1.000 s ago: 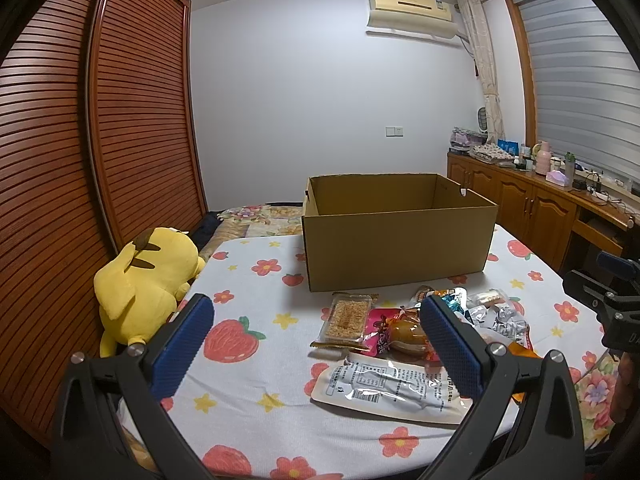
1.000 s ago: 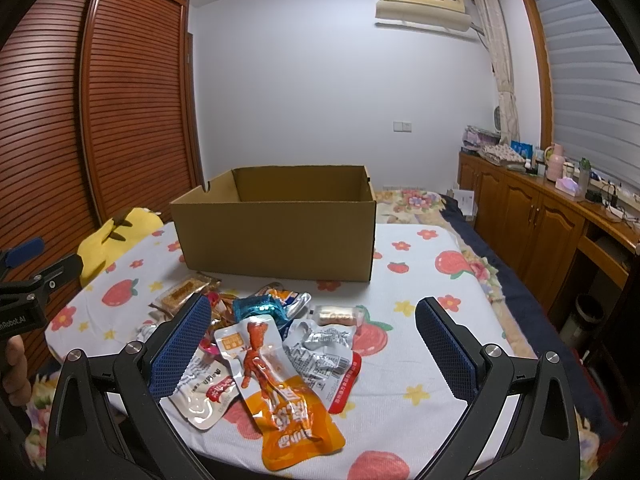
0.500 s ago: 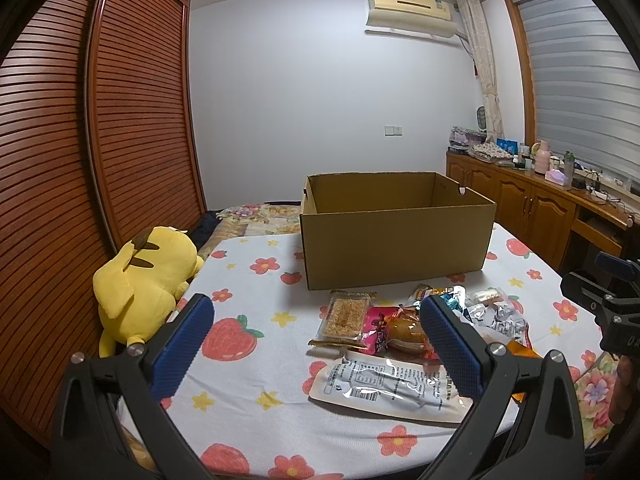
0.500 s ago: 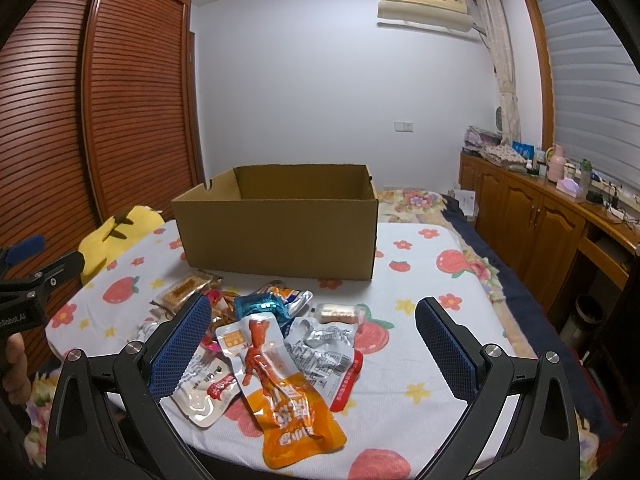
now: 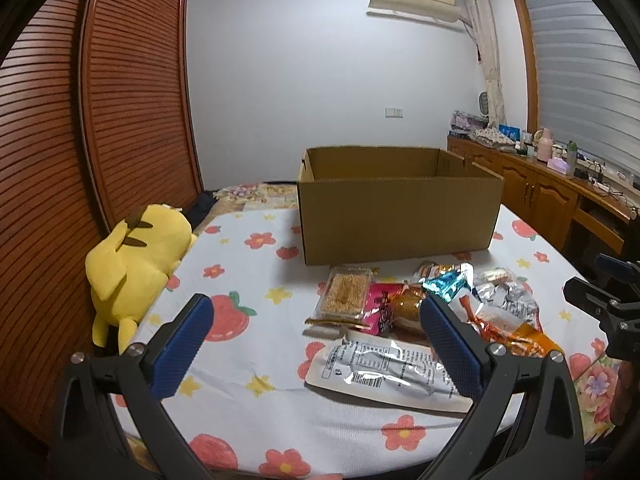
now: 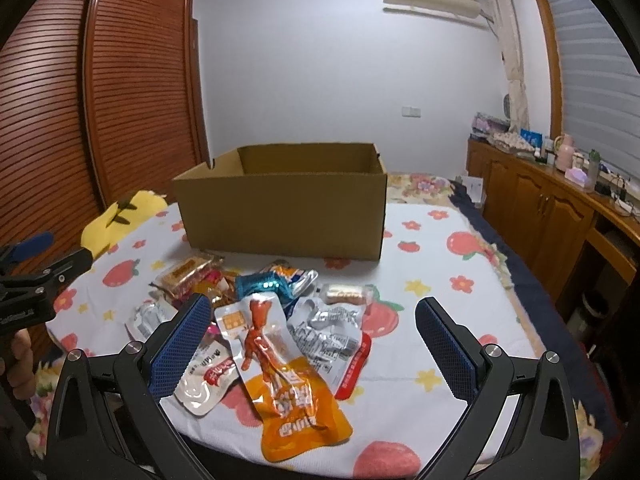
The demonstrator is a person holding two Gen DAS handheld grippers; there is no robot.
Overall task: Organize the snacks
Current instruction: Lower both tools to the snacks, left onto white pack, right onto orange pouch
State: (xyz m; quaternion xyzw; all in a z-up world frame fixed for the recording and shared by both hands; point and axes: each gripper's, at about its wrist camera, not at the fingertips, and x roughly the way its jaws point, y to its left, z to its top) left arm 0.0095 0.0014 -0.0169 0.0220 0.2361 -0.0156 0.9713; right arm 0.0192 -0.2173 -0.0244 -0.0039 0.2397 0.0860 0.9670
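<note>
The snacks lie in a loose overlapping heap on the flower-and-strawberry bedsheet [image 6: 440, 264] in front of the open cardboard box [image 6: 280, 216], none of them in it as far as the views reach. Both tools hang above the near edge of the bed with jaws spread wide and nothing between them: the left hand-held gripper [image 5: 316, 344] nearest the white pouch with a barcode [image 5: 384, 368], the right hand-held gripper [image 6: 312, 344] over the orange pouch with a red figure [image 6: 280, 376]. The likeliest trouble is the overlap. The orange pouch lies on a silver foil packet [image 6: 328, 328] and on a white-and-red pouch [image 6: 208, 376], so a pinch that goes too deep could lift two at once or drag neighbours toward the bed edge. The flat, glossy films also give little to bite on against a soft sheet, and a jaw may slide over one or gather cloth with it. With both tools working one small heap, they could collide. The clear tray of crumbly bars [image 5: 346, 294] might crush under a hard squeeze. The box floor is hidden behind its front wall, so whether it holds anything cannot be told. The printing on the packets is too small to read, and what lies beneath the blue foil wrapper [image 6: 264, 284] is covered. A yellow Pikachu plush [image 5: 136, 256] rests at the left side, well apart from the heap.
</note>
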